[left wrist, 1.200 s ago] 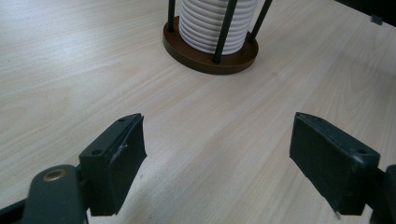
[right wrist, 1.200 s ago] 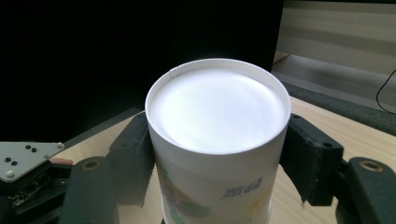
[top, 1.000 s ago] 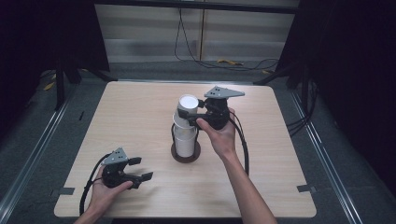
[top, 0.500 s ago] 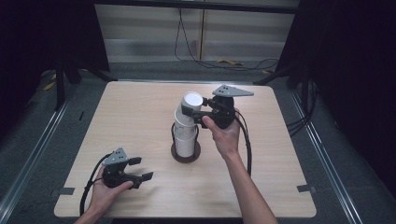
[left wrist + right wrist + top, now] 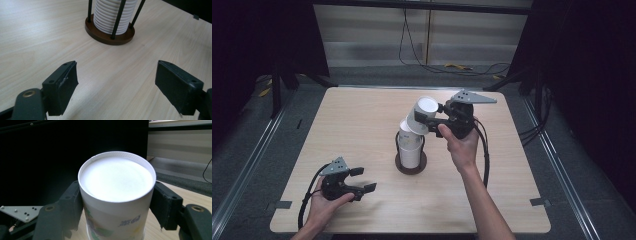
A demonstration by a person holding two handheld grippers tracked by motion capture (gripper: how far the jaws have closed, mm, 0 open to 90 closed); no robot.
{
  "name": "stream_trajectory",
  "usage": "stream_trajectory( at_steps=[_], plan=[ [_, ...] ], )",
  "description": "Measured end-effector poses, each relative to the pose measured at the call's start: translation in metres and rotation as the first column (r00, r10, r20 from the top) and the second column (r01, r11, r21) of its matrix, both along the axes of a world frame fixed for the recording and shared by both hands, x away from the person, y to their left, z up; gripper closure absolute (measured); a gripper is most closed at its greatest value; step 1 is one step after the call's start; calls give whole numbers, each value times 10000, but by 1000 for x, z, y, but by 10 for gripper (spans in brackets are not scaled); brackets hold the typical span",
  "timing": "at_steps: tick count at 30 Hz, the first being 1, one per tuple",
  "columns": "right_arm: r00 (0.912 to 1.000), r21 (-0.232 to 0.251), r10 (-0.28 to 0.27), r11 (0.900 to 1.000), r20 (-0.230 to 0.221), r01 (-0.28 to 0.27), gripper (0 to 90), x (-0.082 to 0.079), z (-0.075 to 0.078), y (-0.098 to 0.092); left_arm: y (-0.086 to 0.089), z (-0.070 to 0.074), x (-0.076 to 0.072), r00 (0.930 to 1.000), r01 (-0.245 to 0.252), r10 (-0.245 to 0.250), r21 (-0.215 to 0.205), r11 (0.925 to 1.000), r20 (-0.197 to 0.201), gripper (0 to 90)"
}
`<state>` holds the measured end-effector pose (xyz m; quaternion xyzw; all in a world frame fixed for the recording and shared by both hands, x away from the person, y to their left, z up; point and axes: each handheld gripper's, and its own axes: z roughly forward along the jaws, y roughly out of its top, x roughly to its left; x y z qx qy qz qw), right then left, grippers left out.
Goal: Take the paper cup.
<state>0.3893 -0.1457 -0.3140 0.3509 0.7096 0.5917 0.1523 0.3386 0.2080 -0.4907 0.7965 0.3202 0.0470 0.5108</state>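
Paper cup (image 5: 422,115) tilts above the stack (image 5: 411,147), clamped by right gripper (image 5: 434,121); left gripper (image 5: 360,180) fingers spread empty.

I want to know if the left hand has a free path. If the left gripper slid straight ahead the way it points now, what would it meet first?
Probably the cup holder's brown base, which carries the stack of white cups. The left gripper is open, with bare table between; depth is hard to judge.

cup holder (image 5: 410,155) mid-table, bare wood (image 5: 357,120) around, seemingly unobstructed
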Motion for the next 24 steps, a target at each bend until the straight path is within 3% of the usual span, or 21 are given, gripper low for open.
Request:
stream_trajectory(
  at_steps=[8, 12, 24],
  plan=[
    [10000, -285, -5, 9996, -62, 3, 335, -16, 1, -10, -6, 14, 3, 9997, 93, -87, -296, 9995, 211, 181],
    [9998, -511, 38, 9987, -190, -47, 335, -26, -2, -15, -12, 19, 4, 9990, 417, -412, -310, 9986, 169, 173],
    [9971, -664, 143, 9976, -746, -192, 338, -40, -30, -21, -30, 34, 9, 9949, 834, -811, -364, 9959, 606, 173]
  ],
)
